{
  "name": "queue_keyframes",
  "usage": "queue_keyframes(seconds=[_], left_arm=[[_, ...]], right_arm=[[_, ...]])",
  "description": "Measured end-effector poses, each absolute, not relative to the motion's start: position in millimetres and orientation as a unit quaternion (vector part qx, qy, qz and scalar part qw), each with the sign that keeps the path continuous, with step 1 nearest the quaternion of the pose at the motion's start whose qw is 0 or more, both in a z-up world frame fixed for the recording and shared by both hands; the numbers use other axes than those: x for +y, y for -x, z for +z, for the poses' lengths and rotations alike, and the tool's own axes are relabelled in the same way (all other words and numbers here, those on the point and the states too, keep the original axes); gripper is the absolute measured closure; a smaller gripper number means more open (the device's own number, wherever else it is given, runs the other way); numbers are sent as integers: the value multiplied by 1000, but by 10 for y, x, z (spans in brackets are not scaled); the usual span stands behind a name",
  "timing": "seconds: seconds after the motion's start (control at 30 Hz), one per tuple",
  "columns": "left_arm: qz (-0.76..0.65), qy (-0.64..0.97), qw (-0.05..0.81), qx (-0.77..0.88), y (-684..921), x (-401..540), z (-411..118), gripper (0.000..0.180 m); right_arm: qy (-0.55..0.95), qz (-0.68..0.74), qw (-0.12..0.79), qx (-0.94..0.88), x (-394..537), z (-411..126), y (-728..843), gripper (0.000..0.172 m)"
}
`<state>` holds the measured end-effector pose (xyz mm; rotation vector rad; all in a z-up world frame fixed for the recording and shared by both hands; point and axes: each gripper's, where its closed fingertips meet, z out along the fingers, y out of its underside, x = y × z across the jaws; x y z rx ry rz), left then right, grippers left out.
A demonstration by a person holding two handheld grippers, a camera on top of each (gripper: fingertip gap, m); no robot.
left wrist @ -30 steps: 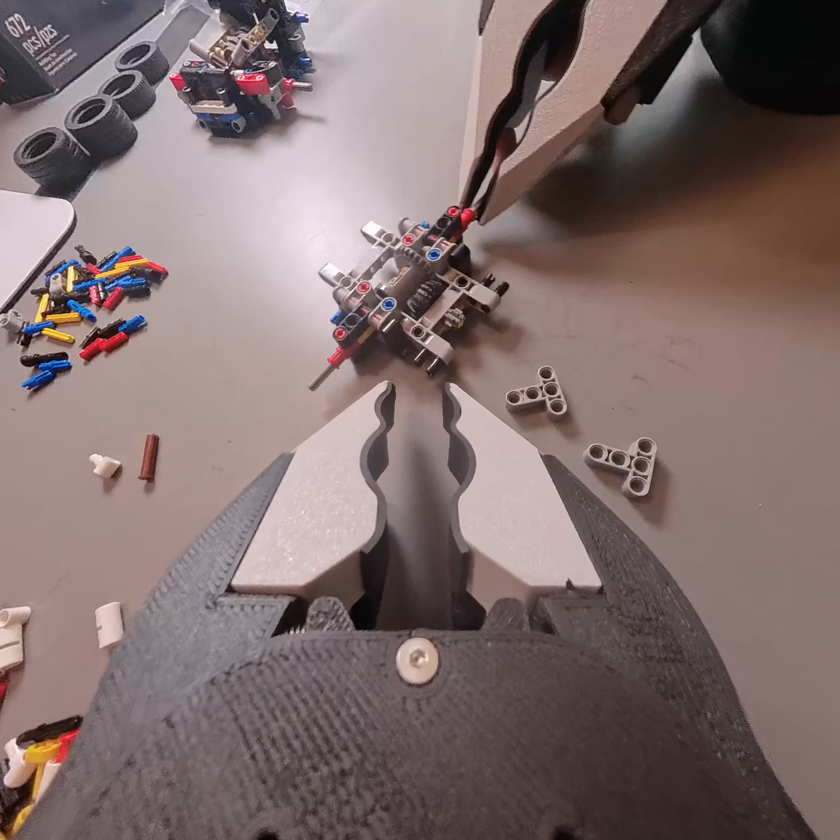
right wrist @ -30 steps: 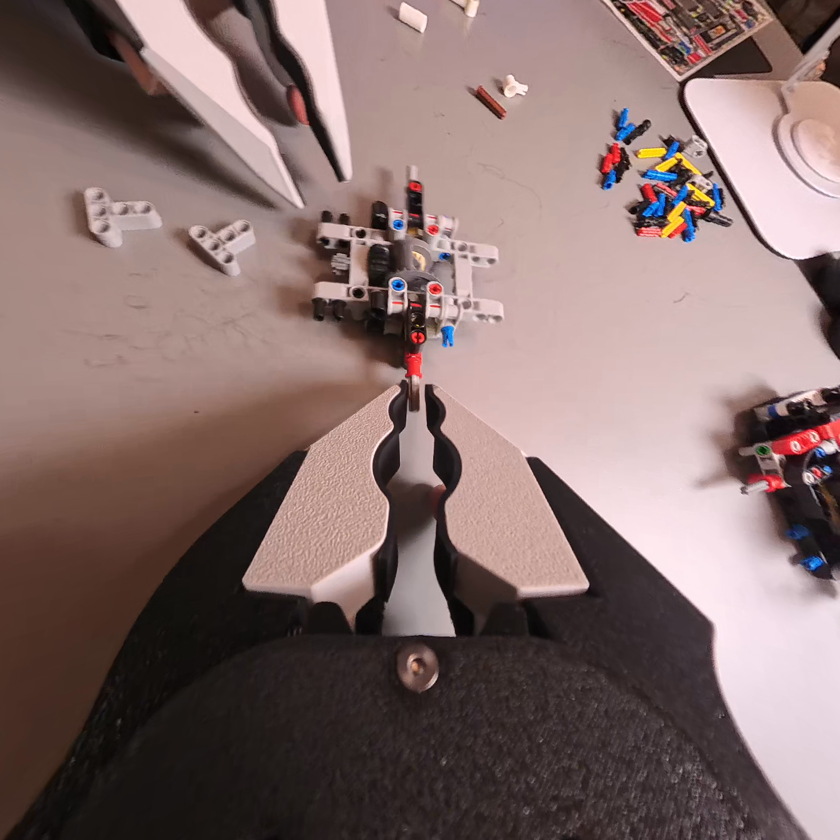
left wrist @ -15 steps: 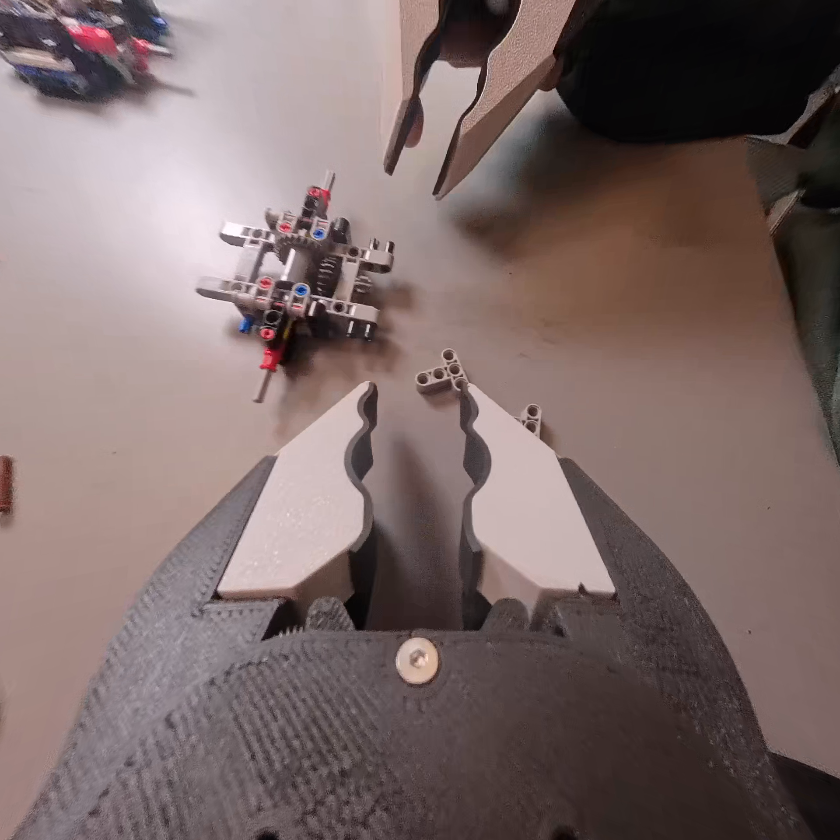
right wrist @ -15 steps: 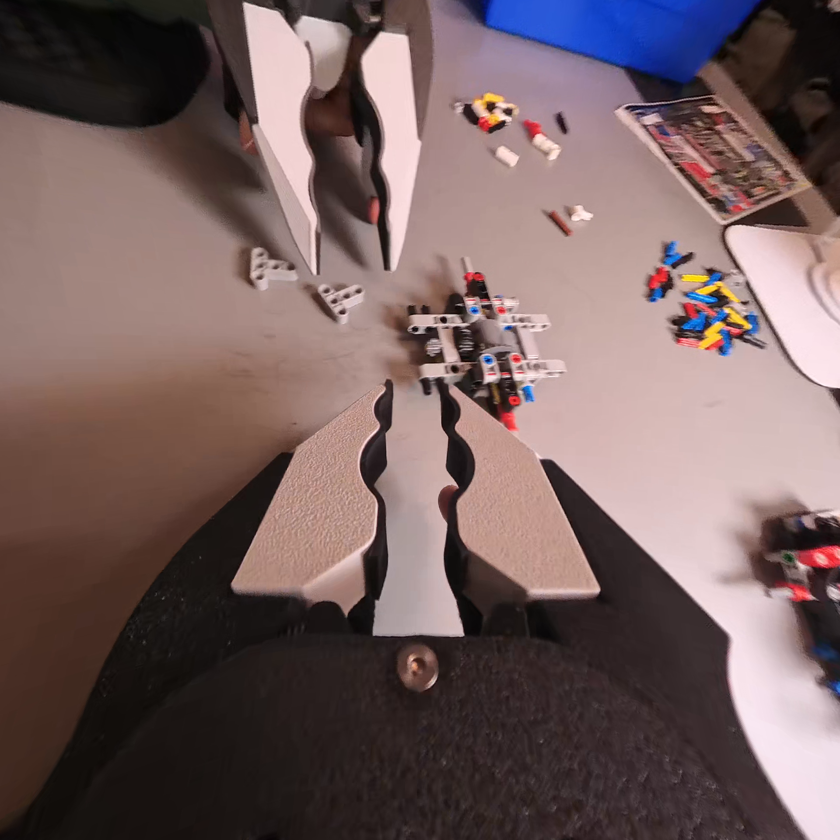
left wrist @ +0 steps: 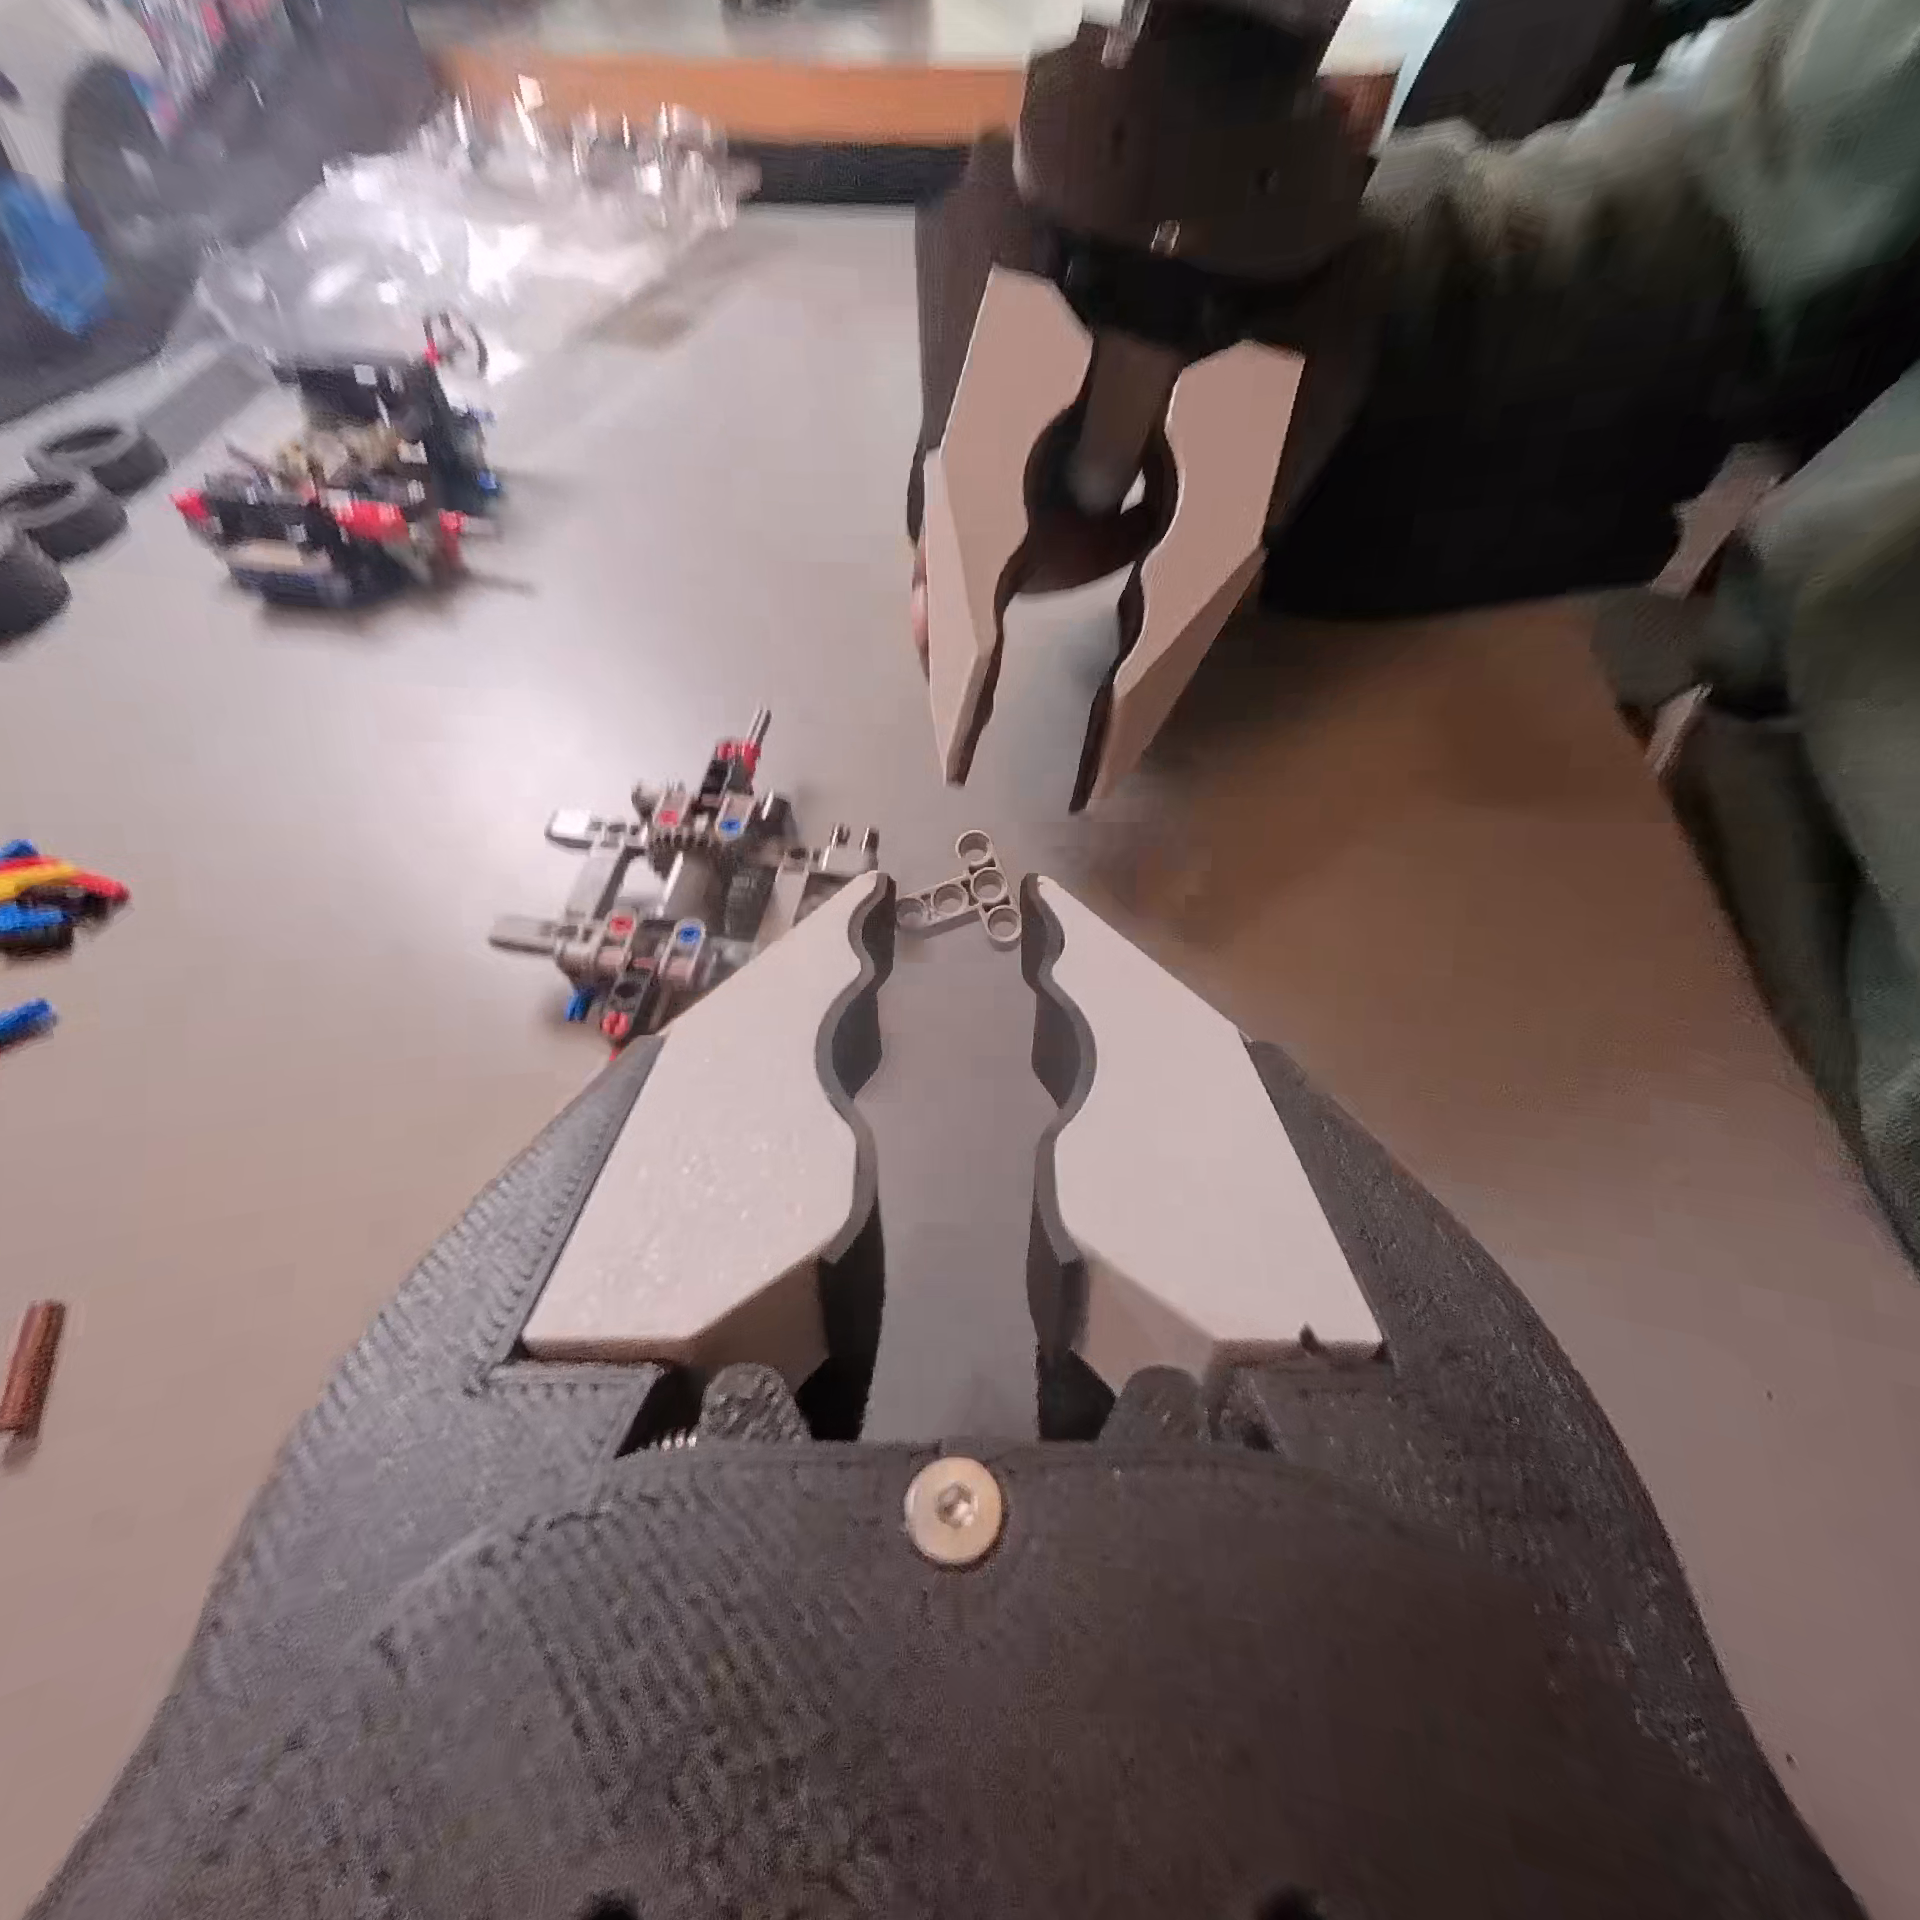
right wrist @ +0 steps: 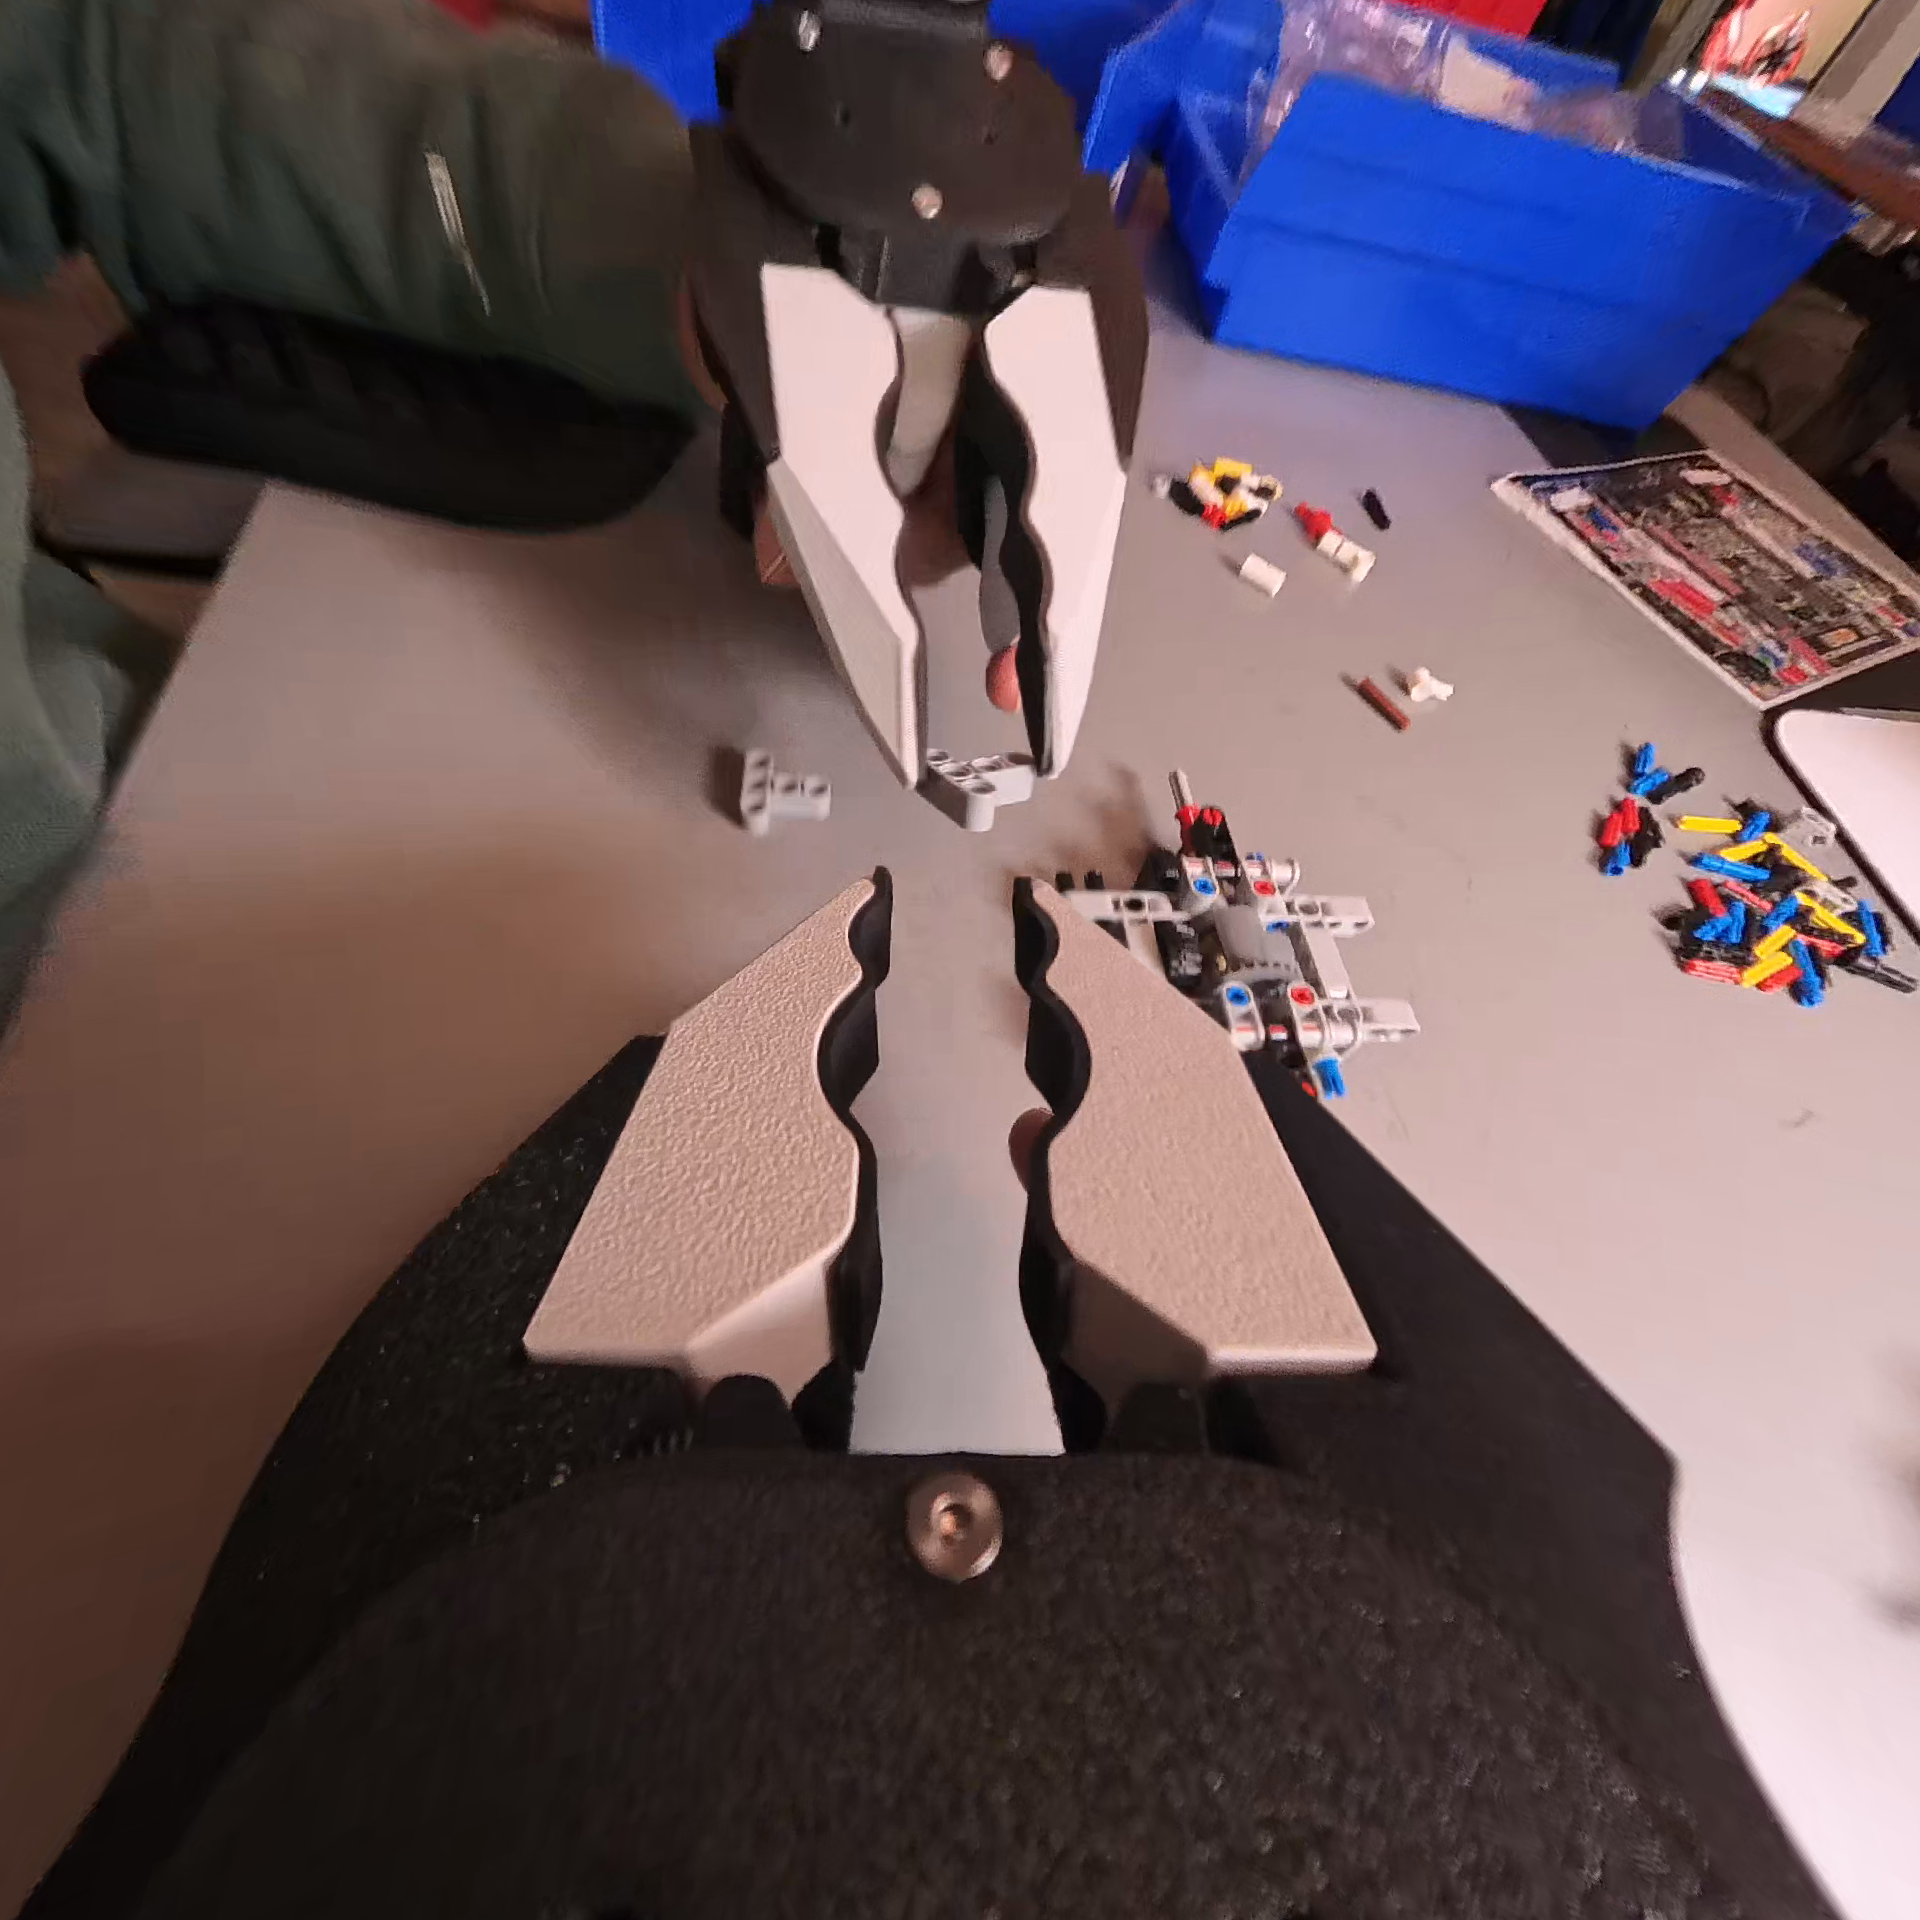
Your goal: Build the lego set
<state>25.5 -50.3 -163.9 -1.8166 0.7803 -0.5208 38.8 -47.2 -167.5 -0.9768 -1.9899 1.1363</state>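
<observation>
1. Grey T-shaped beam [left wrist: 966, 899]: lay flat on the grey table [left wrist: 312, 1091], at centre frame in the left wrist view, between the fingertips of the left gripper [left wrist: 958, 899].
2. Left gripper: tips stood at either end of the T-shaped beam, a pad very near each end. Whether the pads pressed on it could not be told.
3. Right gripper [right wrist: 951, 883]: jaws parted, only bare table between them. It hung above the table just beyond the T-shaped beam, at upper centre of the left wrist view.
4. Second grey T-shaped beam [right wrist: 781, 795]: lay left of centre in the right wrist view, near the first but apart from it.
5. Grey geared assembly [left wrist: 686, 904] with red and blue pins: lay just left of the left gripper's tips.
6. Pile of loose pins [right wrist: 1756, 914], blue, yellow, red and black: at right edge, right wrist view.
7. Brown axle [right wrist: 1382, 703]: at upper right, a small white piece beside it.
8. Larger black-and-red model [left wrist: 343, 499] and black tyres [left wrist: 73, 488]: at upper left, left wrist view.
9. Blue bins [right wrist: 1455, 229] and a printed booklet [right wrist: 1704, 571]: at upper right, right wrist view.
</observation>
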Motion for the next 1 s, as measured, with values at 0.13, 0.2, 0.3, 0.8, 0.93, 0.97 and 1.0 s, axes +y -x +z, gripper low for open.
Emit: queue_keyframes(seconds=[0.13, 0.2, 0.3, 0.8, 0.93, 0.97, 1.0], left_arm=[[-233, 703, 590, 321, -334, -511, -1349, 158], [-223, 691, 605, 327, -350, -520, -1309, 158], [-225, 676, 617, 334, -396, -555, -1258, 158], [-239, 667, 620, 337, -420, -593, -1238, 158], [-226, 671, 617, 345, -421, -589, -1275, 159], [-218, 671, 617, 348, -425, -585, -1287, 159], [-216, 669, 620, 349, -430, -582, -1278, 159]], right_arm=[[394, 510, 284, -710, -548, -1508, -368, 147], [404, 550, 253, -686, -595, -1425, -382, 146], [414, 586, 225, -659, -629, -1344, -378, 147], [412, 615, 198, -642, -706, -1294, -397, 164], [414, 633, 202, -622, -653, -1216, -393, 172], [413, 638, 197, -620, -658, -1199, -401, 172], [414, 636, 200, -620, -653, -1198, -399, 172]])
